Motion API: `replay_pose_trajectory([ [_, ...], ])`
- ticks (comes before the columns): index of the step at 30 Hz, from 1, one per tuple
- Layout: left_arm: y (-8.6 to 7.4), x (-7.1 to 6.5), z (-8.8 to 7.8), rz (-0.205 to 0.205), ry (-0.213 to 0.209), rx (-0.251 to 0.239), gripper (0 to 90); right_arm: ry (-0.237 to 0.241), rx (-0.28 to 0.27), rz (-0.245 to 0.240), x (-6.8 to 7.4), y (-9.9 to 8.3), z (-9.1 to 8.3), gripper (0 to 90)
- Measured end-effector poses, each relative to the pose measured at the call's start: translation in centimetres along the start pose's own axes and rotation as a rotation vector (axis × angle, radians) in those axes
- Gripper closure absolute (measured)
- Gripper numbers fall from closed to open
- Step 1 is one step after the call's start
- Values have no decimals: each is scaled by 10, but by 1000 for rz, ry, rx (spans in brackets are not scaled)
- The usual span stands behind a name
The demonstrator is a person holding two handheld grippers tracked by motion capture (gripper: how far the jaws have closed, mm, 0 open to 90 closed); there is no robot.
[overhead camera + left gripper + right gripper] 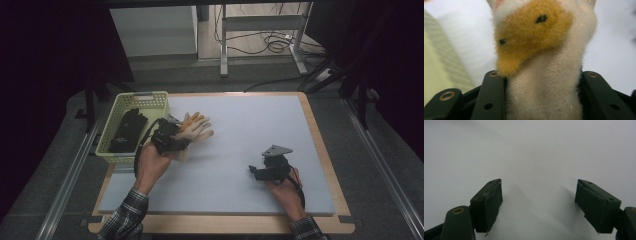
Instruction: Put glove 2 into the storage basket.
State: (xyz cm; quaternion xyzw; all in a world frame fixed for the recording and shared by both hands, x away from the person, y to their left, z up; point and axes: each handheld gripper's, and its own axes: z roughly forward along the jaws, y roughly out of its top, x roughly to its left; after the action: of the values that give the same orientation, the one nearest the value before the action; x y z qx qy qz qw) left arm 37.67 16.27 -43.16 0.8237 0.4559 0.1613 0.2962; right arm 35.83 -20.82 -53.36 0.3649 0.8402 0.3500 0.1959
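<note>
Bench (320, 150), pale grey mat on top; no legible writing or brand on any item.

Basket (155, 98), pale yellow-green, at the mat's left edge, holding a black glove (127, 131).

Work glove (196, 127), cream with orange-tan patches, just right of the basket, over the mat.

Left gripper (172, 137): jaws clamped on the work glove's cuff.

Right gripper (257, 171): well right of the basket, jaws wide apart, empty, low over bare mat.

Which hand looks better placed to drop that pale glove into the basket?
Left, probably. The left gripper is already shut on the pale glove, right beside the basket. The right gripper sits open over bare mat.
</note>
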Motion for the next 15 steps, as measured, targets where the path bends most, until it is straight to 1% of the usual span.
replay_pose_trajectory([
  [5,5,27,-13,-54,50,-13,562,-3,0,0,0,0,0,213],
  [8,6,43,-20,-83,75,-16,560,-3,0,-2,0,0,0,213],
  [12,4,68,-29,-125,111,-19,558,-3,-2,-1,0,0,0,213],
  [13,3,76,-31,-141,124,-20,558,-3,-2,-1,0,0,0,213],
  [15,0,86,-34,-162,143,-22,557,-3,-2,-1,0,0,0,213],
])
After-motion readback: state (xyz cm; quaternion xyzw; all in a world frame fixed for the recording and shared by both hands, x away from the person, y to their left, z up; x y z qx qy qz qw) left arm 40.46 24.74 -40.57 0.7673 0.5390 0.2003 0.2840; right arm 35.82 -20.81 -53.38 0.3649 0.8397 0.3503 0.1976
